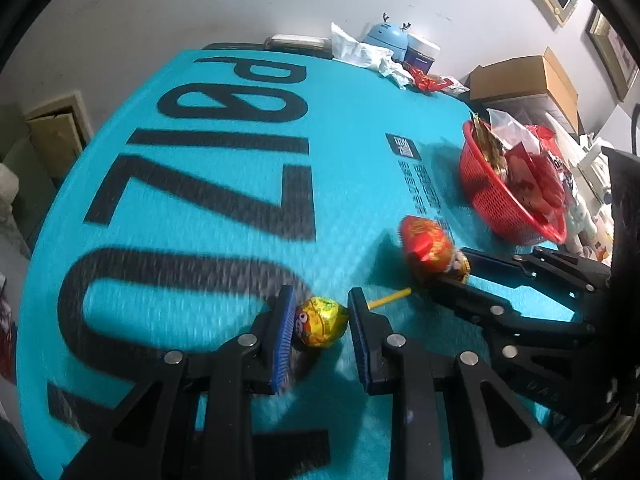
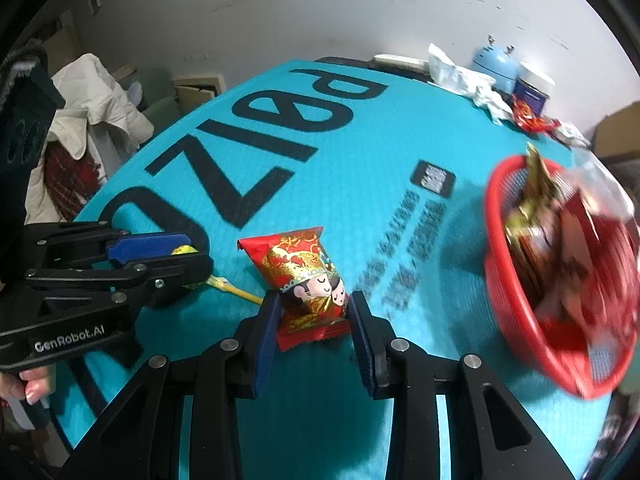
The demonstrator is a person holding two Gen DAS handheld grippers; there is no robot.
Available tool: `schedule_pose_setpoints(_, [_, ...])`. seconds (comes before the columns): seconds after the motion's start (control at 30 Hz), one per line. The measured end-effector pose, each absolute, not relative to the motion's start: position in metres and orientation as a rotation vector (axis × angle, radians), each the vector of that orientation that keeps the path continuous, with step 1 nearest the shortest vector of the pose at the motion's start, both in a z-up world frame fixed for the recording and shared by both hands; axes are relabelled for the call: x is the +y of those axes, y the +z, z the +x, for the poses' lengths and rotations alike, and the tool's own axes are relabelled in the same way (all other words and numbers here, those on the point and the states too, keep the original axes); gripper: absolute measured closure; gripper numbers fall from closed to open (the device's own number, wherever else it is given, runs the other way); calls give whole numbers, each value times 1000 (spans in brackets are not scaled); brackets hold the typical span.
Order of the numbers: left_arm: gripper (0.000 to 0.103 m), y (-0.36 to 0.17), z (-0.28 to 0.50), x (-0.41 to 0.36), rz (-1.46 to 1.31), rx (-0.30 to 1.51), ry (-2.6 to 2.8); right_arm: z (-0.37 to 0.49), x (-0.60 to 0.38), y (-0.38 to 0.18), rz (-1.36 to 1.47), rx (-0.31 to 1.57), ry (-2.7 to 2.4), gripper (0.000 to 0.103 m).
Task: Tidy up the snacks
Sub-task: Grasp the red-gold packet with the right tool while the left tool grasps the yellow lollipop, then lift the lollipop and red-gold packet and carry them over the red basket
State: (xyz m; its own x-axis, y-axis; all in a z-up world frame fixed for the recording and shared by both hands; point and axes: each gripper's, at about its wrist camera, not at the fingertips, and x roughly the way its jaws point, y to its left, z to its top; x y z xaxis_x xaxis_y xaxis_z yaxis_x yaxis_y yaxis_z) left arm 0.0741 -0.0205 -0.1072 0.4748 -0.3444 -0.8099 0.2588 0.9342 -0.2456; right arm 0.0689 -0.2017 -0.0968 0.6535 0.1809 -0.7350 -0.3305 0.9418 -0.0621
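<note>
Black "GenRobot.AI" left tool (image 2: 182, 258)

The mat (image 1: 224, 184) is taken as the landmark. A lollipop (image 1: 322, 322) is laid on the mat near its front edge, between the fingers of the left gripper (image 1: 320, 320). To the right of the lollipop, a snack packet (image 2: 308, 280) is laid on the mat, between the fingers of the right gripper (image 2: 314, 320). A basket (image 1: 492, 200) is set on the right side of the mat, behind the packet. Snack bags (image 1: 524, 168) are piled in the basket. At the far right corner of the mat, a crumpled bag (image 1: 360, 50) and a small round gadget (image 1: 386, 36) are found. A cardboard box (image 1: 524, 76) is seen beyond the mat's right edge.
</note>
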Motion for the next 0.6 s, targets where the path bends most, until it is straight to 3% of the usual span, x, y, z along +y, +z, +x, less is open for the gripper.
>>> schedule_pose_setpoints(0.37, [76,-108,34,-28,-128,1025,-316,36,-218,-104,-202,828,301,68])
schedule_pose_setpoints(0.6, [69,-113,15,-40,-78,1032,-330,34,-228,-112,-175,863,319,56])
